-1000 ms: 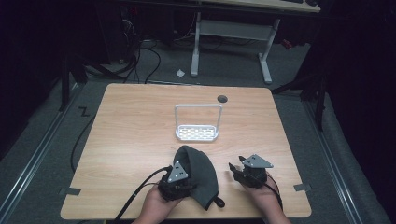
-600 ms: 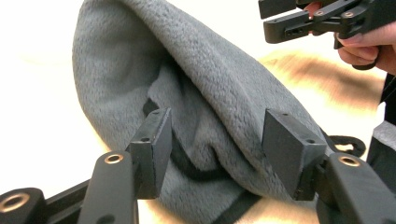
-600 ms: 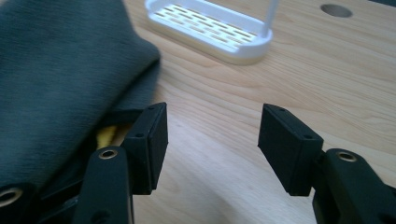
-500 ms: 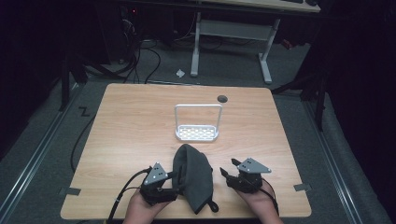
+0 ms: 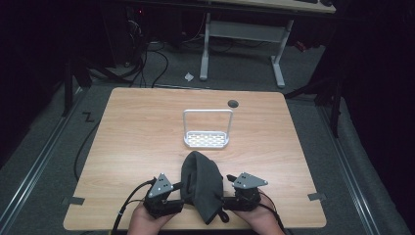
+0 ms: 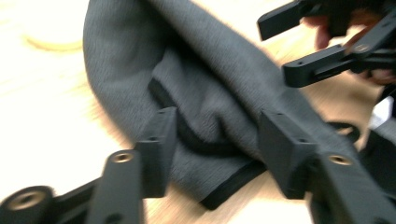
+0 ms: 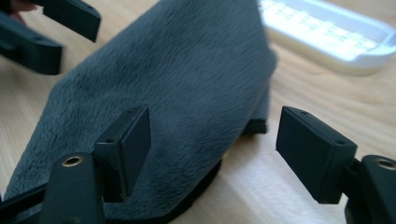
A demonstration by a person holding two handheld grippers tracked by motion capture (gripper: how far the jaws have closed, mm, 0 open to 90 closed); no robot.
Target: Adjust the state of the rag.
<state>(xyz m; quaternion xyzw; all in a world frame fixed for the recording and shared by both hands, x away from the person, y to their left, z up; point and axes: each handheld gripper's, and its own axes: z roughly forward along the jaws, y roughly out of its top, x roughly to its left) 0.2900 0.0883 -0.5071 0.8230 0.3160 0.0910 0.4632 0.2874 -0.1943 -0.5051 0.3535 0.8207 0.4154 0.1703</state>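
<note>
A dark grey fleece cloth with black edging lies folded near the table's front edge. My left gripper sits at its left side and stands open. In the left gripper view the cloth lies between and beyond the spread jaws of the left gripper. At the cloth's right side my right gripper is open too. The right gripper view shows the right gripper with one jaw over the cloth and the other over bare wood.
A white perforated tray with an upright wire handle stands mid-table just behind the cloth, and appears as the tray in the right gripper view. A dark round hole marks the table's far edge. Table legs and cables lie beyond.
My left gripper has drawn back to the left, off the cloth's top, to its left edge. The right gripper has shifted left, closer to the cloth. The cloth lies slightly longer.
</note>
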